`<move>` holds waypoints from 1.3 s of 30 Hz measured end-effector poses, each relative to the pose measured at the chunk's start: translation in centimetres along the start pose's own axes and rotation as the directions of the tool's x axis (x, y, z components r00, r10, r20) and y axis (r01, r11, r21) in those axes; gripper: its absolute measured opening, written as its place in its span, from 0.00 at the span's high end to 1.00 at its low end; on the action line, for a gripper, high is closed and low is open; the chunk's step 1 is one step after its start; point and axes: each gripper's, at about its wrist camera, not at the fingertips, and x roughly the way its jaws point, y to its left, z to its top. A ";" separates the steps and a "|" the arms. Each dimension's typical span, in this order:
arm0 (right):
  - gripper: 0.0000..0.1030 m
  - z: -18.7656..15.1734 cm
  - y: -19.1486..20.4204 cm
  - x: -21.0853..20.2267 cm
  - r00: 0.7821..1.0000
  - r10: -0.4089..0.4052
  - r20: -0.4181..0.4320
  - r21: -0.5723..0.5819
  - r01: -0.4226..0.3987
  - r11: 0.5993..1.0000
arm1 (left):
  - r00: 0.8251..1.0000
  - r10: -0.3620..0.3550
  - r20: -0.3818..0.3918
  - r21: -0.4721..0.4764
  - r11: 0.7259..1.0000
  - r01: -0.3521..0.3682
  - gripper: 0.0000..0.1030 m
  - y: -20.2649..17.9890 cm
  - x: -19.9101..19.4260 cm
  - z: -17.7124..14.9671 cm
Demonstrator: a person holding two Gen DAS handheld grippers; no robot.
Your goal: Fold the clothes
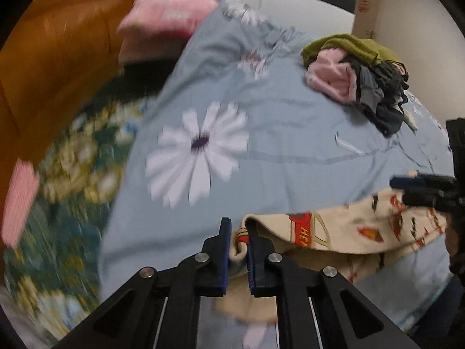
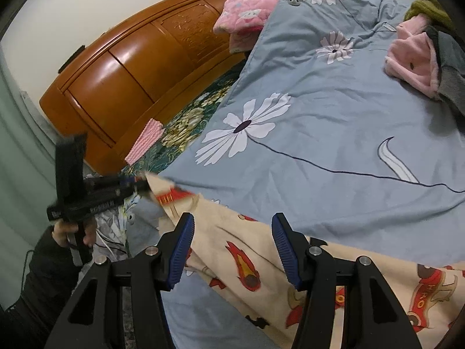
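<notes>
I hold two grippers over the bed, whose blue quilt (image 2: 334, 133) is my landmark. My left gripper (image 1: 239, 250) is pinched nearly shut on one corner of the single cream garment (image 2: 238, 250) printed with red cars; a bunched fold of it sits between the pads. That garment lies across the near edge of the quilt, stretched from my left gripper toward my right. My right gripper (image 2: 232, 250) hangs half open above the garment, its pads clear of the cloth. At the quilt's far right corner sits one pile of clothes (image 1: 363, 78): I count an olive piece, a pink piece and dark grey ones. One pink pillow (image 2: 250, 14) lies at the quilt's far edge by the wooden headboard (image 2: 139, 67).
</notes>
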 end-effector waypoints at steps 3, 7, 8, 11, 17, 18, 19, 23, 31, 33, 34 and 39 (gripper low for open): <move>0.45 0.1 -0.4 -0.6 1.000 -0.017 0.012 0.002 0.017 1.000 | 0.995 -0.009 0.102 0.053 0.999 0.004 0.90 -0.9 -0.5 3.0; 0.45 0.2 -1.2 -1.7 0.999 -0.039 0.026 0.007 0.039 0.999 | 0.987 -0.056 0.150 0.083 0.996 0.044 0.90 -1.3 -0.5 2.8; 0.45 0.1 -1.4 -1.9 0.999 -0.042 0.028 0.009 0.041 0.999 | 0.987 -0.061 0.148 0.080 0.996 0.050 0.90 -1.1 -0.3 1.9; 0.45 0.0 -1.7 -2.3 0.998 -0.045 0.033 0.013 0.045 0.999 | 0.988 -0.066 0.141 0.057 0.997 0.059 0.90 -0.2 -0.2 -1.6; 0.45 -0.6 -0.9 -1.5 1.000 -0.024 -0.002 -0.007 0.024 1.000 | 0.984 -0.093 0.152 -0.044 0.994 0.100 0.90 2.6 -0.9 -7.3; 0.45 -0.8 -0.7 -1.4 1.000 -0.025 -0.008 -0.014 0.025 1.000 | 0.983 -0.099 0.156 -0.061 0.992 0.110 0.89 3.0 -1.1 -7.7; 0.45 -1.1 -0.5 -1.2 1.000 -0.025 -0.015 -0.019 0.025 1.000 | 0.982 -0.102 0.157 -0.069 0.991 0.114 0.88 3.1 -1.3 -8.0; 0.45 -1.7 0.0 -0.1 0.999 -0.011 -0.041 -0.012 0.011 1.000 | 0.980 -0.115 0.161 -0.061 0.990 0.126 0.88 2.8 -1.9 -8.9; 0.45 -2.2 0.5 0.6 0.998 0.009 -0.068 -0.016 -0.010 1.000 | 0.987 -0.114 0.112 -0.197 0.971 0.135 0.29 4.7 -1.6 -13.1; 0.45 -2.2 0.5 0.4 0.998 0.011 -0.062 -0.016 -0.012 1.000 | 0.985 -0.114 0.133 -0.259 0.955 0.146 0.15 5.5 -2.3 -13.9; 0.45 -2.1 0.6 0.3 0.998 0.011 -0.059 -0.017 -0.012 1.000 | 0.981 -0.127 0.148 -0.291 0.942 0.166 0.08 5.8 -2.8 -14.0; 0.45 -2.0 0.5 -0.5 0.999 0.016 -0.039 -0.003 -0.016 1.000 | 0.946 -0.214 0.242 -0.390 0.872 0.297 0.00 6.7 -6.1 -12.8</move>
